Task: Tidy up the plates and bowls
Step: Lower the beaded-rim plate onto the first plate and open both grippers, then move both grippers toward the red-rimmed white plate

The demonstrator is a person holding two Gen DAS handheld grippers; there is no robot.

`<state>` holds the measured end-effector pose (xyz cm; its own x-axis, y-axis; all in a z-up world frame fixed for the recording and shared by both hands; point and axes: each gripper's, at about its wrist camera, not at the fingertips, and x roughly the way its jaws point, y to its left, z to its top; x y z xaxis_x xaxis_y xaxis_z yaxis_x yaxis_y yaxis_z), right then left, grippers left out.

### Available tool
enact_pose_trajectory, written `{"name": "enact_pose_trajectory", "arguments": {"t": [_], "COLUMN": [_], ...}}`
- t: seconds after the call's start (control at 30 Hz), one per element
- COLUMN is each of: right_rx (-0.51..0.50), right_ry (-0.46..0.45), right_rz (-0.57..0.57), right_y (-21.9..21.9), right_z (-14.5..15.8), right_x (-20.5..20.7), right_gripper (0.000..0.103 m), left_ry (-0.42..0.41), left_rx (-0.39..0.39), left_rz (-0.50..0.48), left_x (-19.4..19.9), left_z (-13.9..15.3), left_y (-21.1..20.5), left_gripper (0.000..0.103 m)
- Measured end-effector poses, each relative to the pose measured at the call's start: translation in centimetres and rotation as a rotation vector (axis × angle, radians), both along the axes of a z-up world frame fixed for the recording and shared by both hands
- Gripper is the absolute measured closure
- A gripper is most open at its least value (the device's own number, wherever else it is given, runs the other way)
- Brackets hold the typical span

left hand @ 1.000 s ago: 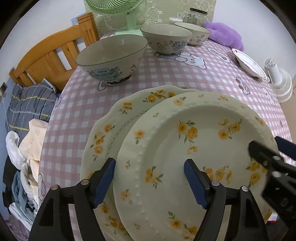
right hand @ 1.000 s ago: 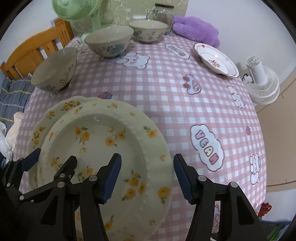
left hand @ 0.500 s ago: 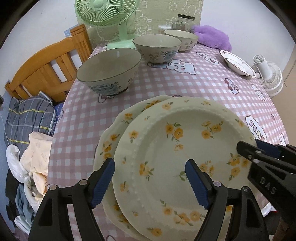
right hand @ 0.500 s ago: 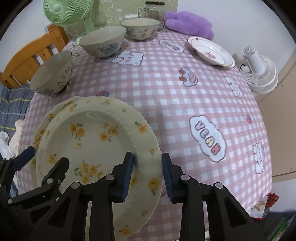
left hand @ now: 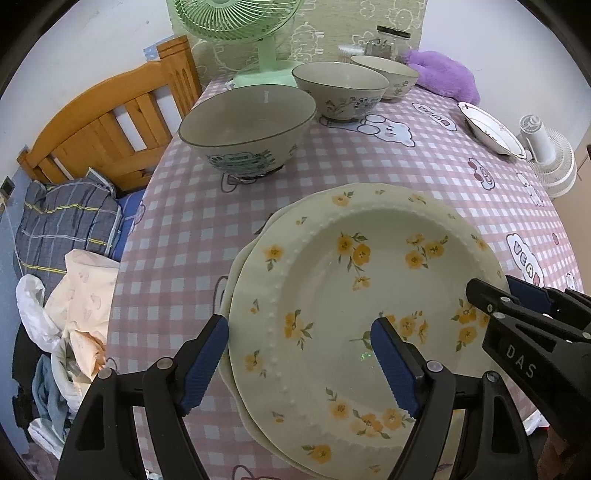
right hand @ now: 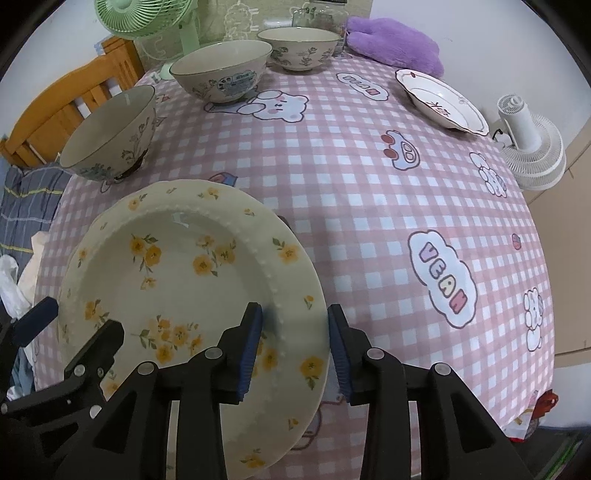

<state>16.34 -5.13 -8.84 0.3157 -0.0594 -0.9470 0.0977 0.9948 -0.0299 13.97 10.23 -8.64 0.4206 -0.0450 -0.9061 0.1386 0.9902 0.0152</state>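
A cream plate with yellow flowers [left hand: 351, 295] [right hand: 177, 266] lies on top of a second, scalloped flowered plate [left hand: 240, 280] near the table's front left. My right gripper [right hand: 295, 343] is shut on the top plate's right rim and holds that side slightly raised; it also shows in the left wrist view [left hand: 509, 302]. My left gripper [left hand: 299, 358] is open over the plates' near left side, not gripping. Three bowls [left hand: 247, 129] [left hand: 340, 88] [left hand: 384, 74] stand at the back left. A white plate with a red pattern [right hand: 443, 99] sits at the back right.
A green fan [left hand: 236, 22], glass jar [left hand: 388, 40] and purple plush [right hand: 395, 40] stand along the table's back edge. A white fan [right hand: 532, 147] is off the right edge. A wooden chair [left hand: 107, 122] and clothes [left hand: 66, 229] lie to the left.
My right gripper closed from open onto the top plate's right rim. The top plate has shifted left, so it now covers most of the lower plate. Both grippers pulled back a little.
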Motion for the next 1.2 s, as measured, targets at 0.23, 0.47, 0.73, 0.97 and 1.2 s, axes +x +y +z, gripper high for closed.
{"name": "enact_pose_trajectory", "arguments": {"t": [0.23, 0.47, 0.73, 0.97, 1.2], "right_rx": [0.019, 0.058, 0.099, 0.112, 0.136], "right_ry": [0.003, -0.082, -0.158, -0.185, -0.182], "right_rz": [0.008, 0.012, -0.012, -0.012, 0.007], "right_y": [0.2, -0.1, -1.3, -4.3, -9.6], "right_z": [0.1, 3.7, 6.9, 7.5, 8.1], "right_x": [0.3, -0.3, -0.2, 0.2, 2.1], "right_gripper": [0.063, 0.049, 0.030, 0.030, 0.030], "left_ry": [0.004, -0.035, -0.115, -0.127, -0.155], "left_rx": [-0.014, -0.028, -0.055, -0.068, -0.062], "left_rz": [0.000, -0.064, -0.084, -0.038, 0.013], "left_x": [0.0, 0.1, 0.4, 1.3, 2.4], "left_z": [0.5, 2.5, 5.5, 6.2, 7.1], "left_y": [0.6, -0.8, -3.0, -6.0, -10.5], "left_gripper": [0.021, 0.013, 0.007, 0.007, 0.007]}}
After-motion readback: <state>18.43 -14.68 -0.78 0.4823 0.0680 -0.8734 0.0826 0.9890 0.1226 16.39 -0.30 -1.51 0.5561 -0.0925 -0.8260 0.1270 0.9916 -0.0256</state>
